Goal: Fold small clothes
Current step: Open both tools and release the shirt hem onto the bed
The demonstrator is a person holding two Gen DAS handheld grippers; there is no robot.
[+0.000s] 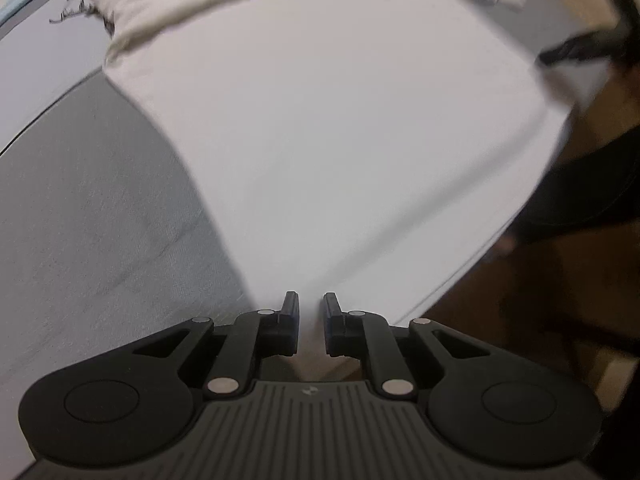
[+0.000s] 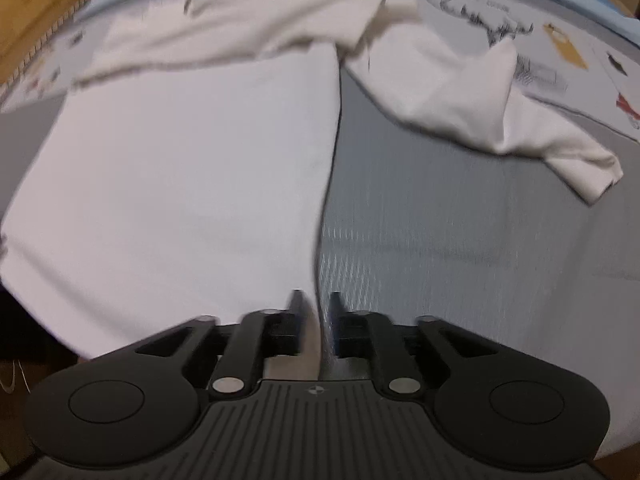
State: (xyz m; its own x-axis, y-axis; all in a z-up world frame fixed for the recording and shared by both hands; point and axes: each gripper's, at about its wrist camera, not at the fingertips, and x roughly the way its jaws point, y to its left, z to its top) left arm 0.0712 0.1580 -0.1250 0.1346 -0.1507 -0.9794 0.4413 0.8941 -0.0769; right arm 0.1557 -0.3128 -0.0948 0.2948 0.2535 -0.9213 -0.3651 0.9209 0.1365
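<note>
White shirt (image 1: 340, 152) lies spread on a grey woven mat (image 1: 100, 216); the cloth is smooth and matte, its body folded to a straight edge, one sleeve (image 2: 480, 92) lying rumpled out to the side. Mat shows a fine ribbed weave, with a pale printed sheet (image 2: 560, 32) and a blue border beyond it. Wooden floor (image 2: 36, 12) past the edge. Left gripper (image 1: 311, 312): jaws slightly apart over the shirt's near hem, pads not pressing cloth, released. Right gripper (image 2: 316, 312): jaws parted astride the folded edge, cloth between them but loose. Both views motion-blurred.
</note>
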